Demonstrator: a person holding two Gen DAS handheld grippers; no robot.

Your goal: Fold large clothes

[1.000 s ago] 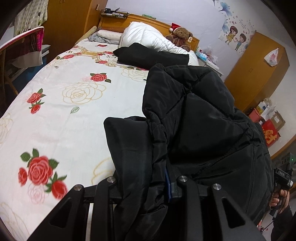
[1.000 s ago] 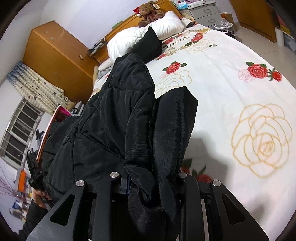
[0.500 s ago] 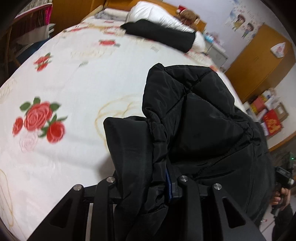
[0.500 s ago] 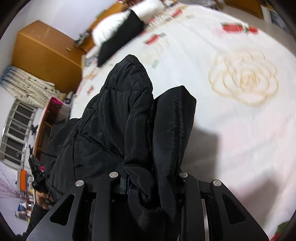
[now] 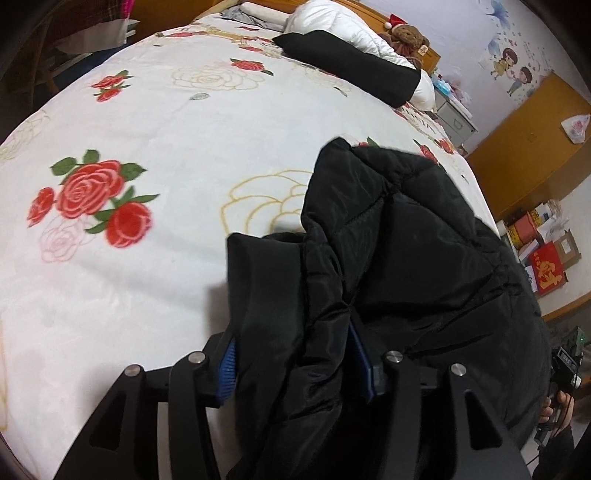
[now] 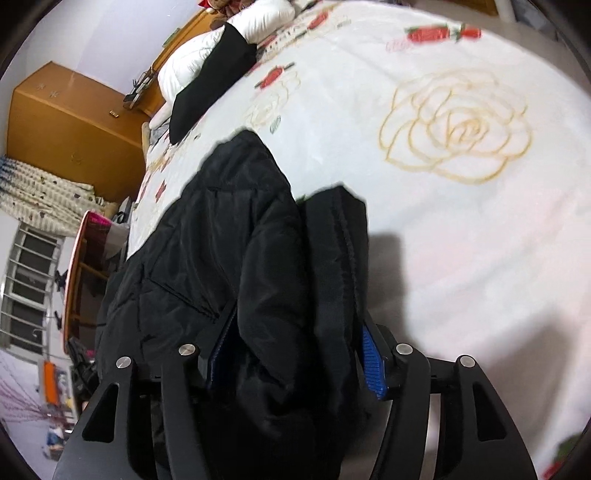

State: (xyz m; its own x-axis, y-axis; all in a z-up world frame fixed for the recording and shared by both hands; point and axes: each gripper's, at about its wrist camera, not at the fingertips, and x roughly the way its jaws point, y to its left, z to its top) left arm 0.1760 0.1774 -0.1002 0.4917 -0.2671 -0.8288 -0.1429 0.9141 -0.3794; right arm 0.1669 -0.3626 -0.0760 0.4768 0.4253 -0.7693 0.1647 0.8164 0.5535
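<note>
I have the black padded jacket (image 5: 406, 258) lying on the near part of the bed (image 5: 166, 122), over its rose-printed white cover, with one bunched fold running back between each pair of tongs. My left tongs (image 5: 295, 363) have just been opening and now stand apart, the blue pads (image 5: 226, 373) clear of the fabric on the left side, though the jacket's edge still lies between them. My right tongs (image 6: 295, 354) have likewise just been opening, both blue pads showing beside the fold that sits loosely between them; a black garment (image 5: 351, 62) lies far off by the white pillow (image 5: 332, 18).
</note>
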